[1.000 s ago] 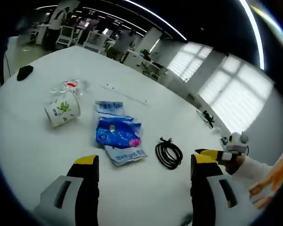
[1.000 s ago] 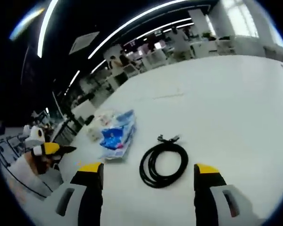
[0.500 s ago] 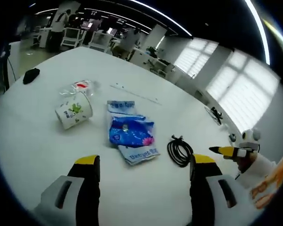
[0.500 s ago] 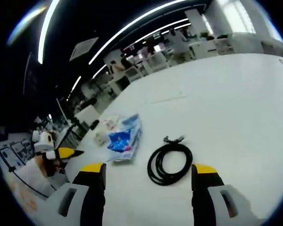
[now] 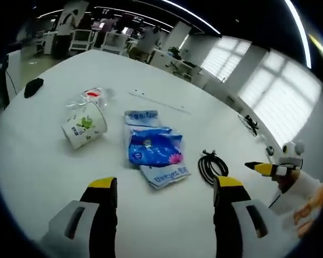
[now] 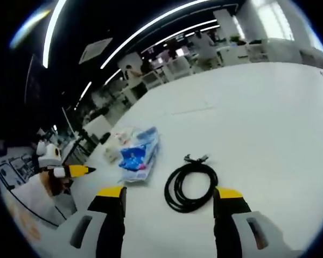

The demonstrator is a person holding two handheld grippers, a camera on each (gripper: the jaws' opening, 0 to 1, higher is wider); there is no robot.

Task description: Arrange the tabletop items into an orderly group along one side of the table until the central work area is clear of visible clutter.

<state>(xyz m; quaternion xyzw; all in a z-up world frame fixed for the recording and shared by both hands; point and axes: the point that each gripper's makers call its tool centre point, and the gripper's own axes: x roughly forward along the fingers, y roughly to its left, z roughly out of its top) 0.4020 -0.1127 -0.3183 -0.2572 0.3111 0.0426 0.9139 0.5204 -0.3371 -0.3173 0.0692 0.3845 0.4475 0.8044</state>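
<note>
On the white table [image 5: 32, 161] lie a tipped paper cup [image 5: 85, 128] with green print, a clear plastic bottle [image 5: 90, 97] with a red label behind it, blue and white packets [image 5: 153, 150] in the middle, and a coiled black cable [image 5: 212, 166] to their right. My left gripper [image 5: 164, 188] hovers open above the near table, short of the packets. In the right gripper view the cable [image 6: 191, 183] lies just ahead of my open right gripper [image 6: 169, 196], with the packets [image 6: 137, 153] further left. Each gripper appears at the edge of the other's view, the right one [image 5: 274, 171] and the left one [image 6: 64, 173].
A thin white strip [image 5: 159, 101] lies on the far side of the table, and a black object [image 5: 33, 87] sits near its left edge. A small dark item [image 5: 250, 124] rests near the right edge. Office desks, chairs and people stand beyond the table.
Both views have shifted a little as the hands moved. The packets and cable sit slightly further right in the left gripper view. Nothing on the table has moved.
</note>
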